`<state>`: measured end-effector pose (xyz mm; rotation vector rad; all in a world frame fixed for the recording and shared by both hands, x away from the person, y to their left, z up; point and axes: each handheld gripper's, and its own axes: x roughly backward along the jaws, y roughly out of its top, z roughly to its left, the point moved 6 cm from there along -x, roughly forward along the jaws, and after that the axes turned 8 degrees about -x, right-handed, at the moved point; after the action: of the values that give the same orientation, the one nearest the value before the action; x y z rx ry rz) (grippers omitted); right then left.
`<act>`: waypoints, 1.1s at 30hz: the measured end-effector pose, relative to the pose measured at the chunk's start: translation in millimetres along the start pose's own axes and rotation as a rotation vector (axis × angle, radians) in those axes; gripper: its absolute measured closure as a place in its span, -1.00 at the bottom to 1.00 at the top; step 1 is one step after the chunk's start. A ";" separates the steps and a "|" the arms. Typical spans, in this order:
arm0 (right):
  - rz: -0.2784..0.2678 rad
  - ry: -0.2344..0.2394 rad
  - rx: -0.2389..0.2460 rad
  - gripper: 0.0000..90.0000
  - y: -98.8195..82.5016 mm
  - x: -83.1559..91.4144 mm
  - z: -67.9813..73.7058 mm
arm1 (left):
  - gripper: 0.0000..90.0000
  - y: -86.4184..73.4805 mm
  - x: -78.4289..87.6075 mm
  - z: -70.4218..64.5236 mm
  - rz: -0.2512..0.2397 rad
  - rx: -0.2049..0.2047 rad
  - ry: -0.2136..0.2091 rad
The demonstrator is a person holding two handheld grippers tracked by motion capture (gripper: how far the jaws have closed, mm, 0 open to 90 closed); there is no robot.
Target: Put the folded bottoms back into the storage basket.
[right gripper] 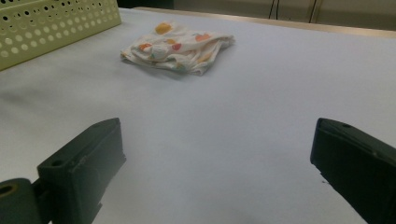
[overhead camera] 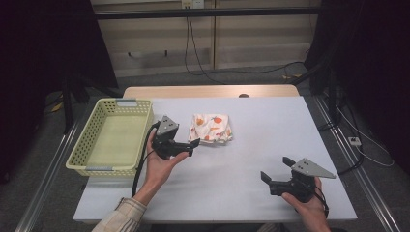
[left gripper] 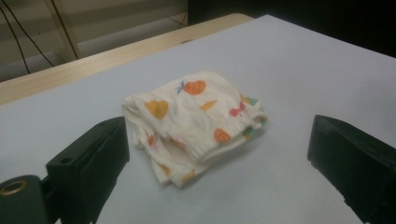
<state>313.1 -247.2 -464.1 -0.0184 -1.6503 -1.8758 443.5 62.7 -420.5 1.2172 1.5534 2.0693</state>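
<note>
- Right gripper point(overhead camera: 276, 175), nearest the person's side of the tabletop point(overhead camera: 270, 135), sits in the right hand point(overhead camera: 309, 205) with its jaws spread wide and nothing between them; it points toward the left across bare surface.
- From the right gripper view, its two black jaws stand far apart at the bottom corners, with only pale tabletop point(right gripper: 261, 116) between them, and the folded cloth point(right gripper: 180, 46) lies well ahead, with the basket point(right gripper: 51, 23) at the upper left corner.
- Left gripper point(overhead camera: 192, 145) is held farther in, in the left hand point(overhead camera: 162, 166), with its jaws wide open and holding nothing; its tip is just beside the near left corner of the folded cloth point(overhead camera: 211, 128), and I cannot tell whether it touches.
- In the left gripper view the folded cloth point(left gripper: 194, 119) lies on the tabletop point(left gripper: 303, 70) ahead of the parted jaws and between their lines; it is cream with orange, red and yellow prints, folded into a rough square, its ribbed edges toward the camera.
- Left of that gripper stands a pale yellow-green perforated basket point(overhead camera: 84, 145) at the left edge of the tabletop, near the cloth but apart from it.
</note>
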 end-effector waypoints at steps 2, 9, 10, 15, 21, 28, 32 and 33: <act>0.006 0.004 0.003 -0.94 -0.5 0.0 0.8 | -0.87 0.8 -2.5 1.5 -0.002 0.009 -0.002; 0.011 0.007 0.004 -0.94 -1.3 -0.4 1.1 | -0.87 -2.0 -14.8 14.3 0.035 0.009 0.030; 0.010 0.007 0.005 -0.94 -1.2 -0.3 1.3 | -0.87 -2.9 -17.1 16.0 0.043 0.015 0.029; 0.010 0.007 0.004 -0.94 -1.0 -0.6 1.3 | -0.86 -3.2 -30.8 27.6 0.064 0.035 0.055; 0.010 0.007 0.004 -0.94 -1.0 -0.4 0.9 | -0.85 -1.8 -44.6 36.1 0.092 0.022 0.079; 0.014 0.010 0.005 -0.94 -1.3 -0.6 1.6 | -0.84 -5.5 -65.7 41.5 0.130 0.038 0.096; 0.013 0.012 0.005 -0.94 -1.3 -0.2 1.5 | -0.83 -6.6 -72.9 46.3 0.154 0.049 0.091; 0.013 0.012 0.005 -0.94 -1.4 -0.1 1.5 | -0.84 -6.7 -74.7 47.7 0.154 0.058 0.090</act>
<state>312.0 -245.8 -465.1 -0.0164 -1.6433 -1.8582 523.1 47.4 -457.1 1.3187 1.6156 2.2181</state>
